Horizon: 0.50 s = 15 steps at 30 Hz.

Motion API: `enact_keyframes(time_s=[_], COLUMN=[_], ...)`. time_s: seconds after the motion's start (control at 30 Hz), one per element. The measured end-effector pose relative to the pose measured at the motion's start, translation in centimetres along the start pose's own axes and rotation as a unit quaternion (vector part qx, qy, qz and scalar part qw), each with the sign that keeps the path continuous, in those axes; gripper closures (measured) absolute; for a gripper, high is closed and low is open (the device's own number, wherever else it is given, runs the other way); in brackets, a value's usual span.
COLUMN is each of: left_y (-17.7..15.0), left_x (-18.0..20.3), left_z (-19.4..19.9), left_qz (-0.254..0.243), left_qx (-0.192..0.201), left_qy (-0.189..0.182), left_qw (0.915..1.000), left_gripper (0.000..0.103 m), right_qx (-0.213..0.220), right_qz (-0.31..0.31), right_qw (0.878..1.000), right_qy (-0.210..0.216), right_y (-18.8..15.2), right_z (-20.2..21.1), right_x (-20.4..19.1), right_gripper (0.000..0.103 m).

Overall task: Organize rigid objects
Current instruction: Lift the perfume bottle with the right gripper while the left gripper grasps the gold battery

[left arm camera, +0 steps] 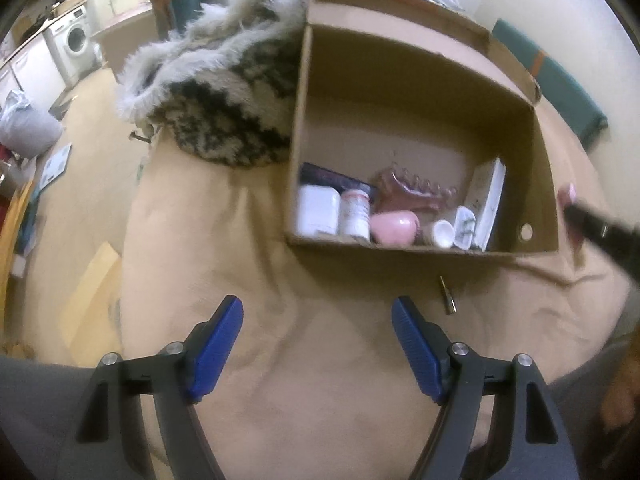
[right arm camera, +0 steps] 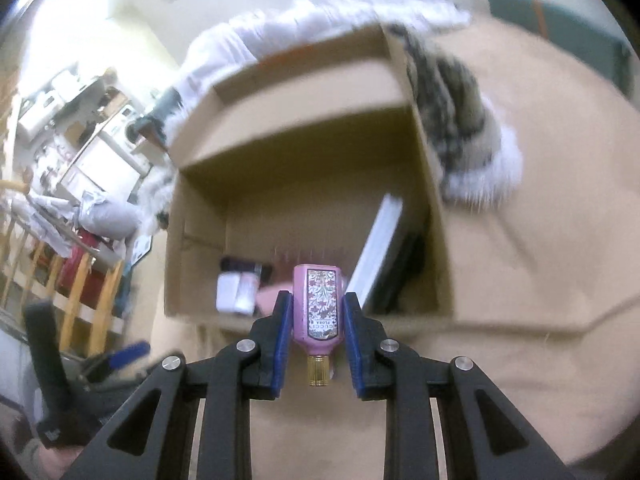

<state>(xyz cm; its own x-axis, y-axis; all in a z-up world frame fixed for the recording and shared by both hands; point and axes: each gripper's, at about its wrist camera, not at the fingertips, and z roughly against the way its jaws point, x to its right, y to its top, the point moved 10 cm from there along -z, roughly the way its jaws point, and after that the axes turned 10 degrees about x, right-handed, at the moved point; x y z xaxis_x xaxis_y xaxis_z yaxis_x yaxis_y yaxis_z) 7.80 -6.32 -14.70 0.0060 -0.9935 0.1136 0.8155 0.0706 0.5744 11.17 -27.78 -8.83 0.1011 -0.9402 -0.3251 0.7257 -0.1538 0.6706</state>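
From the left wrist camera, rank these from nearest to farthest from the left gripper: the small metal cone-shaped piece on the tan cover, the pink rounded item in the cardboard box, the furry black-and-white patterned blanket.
1. Small metal cone-shaped piece, on the tan cover just beyond the left gripper's right finger.
2. Pink rounded item, inside the cardboard box against its near wall.
3. Furry black-and-white patterned blanket, beyond, left of the box.

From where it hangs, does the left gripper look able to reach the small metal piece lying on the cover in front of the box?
Probably yes: the left gripper is open and empty, and the metal piece lies on bare beige cover just ahead of its right finger, outside the cardboard box.
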Motion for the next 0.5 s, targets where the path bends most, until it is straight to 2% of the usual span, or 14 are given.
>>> enact_keyframes(time_s=[0.07, 0.23, 0.27, 0.33, 0.5], left_y=[-0.8, -2.6, -2.7, -2.7, -3.1], left_x=[1.0, 5.0, 5.9, 8.0, 11.5], left_z=[-0.5, -2.2, -2.6, -3.4, -5.5], left_qz=[-0.009, -0.013, -0.015, -0.019, -0.019], left_qx=[-0.001, -0.026, -0.028, -0.024, -0.042], left_qy=[0.008, -0.014, -0.017, -0.023, -0.030], left_qw=[0.9999, 0.9995, 0.9994, 0.9993, 0.9985], left_gripper=[0.029, 0.043, 0.043, 0.050, 0.052], right_qx=[0.022, 0.027, 0.028, 0.027, 0.032], right_qz=[0.009, -0.039, -0.048, -0.056, -0.082], right_qw=[1.000, 0.999, 0.998, 0.998, 0.996], right_qy=[0.000, 0.007, 0.012, 0.012, 0.011], right_y=[0.6, 1.0, 1.3, 1.3, 1.3], right_z=[-0.3, -0.1, -0.1, 0.1, 0.6], right_x=[0.3, 1.9, 2.0, 2.7, 3.9], right_gripper=[0.077, 0.076, 0.076, 0.076, 0.076])
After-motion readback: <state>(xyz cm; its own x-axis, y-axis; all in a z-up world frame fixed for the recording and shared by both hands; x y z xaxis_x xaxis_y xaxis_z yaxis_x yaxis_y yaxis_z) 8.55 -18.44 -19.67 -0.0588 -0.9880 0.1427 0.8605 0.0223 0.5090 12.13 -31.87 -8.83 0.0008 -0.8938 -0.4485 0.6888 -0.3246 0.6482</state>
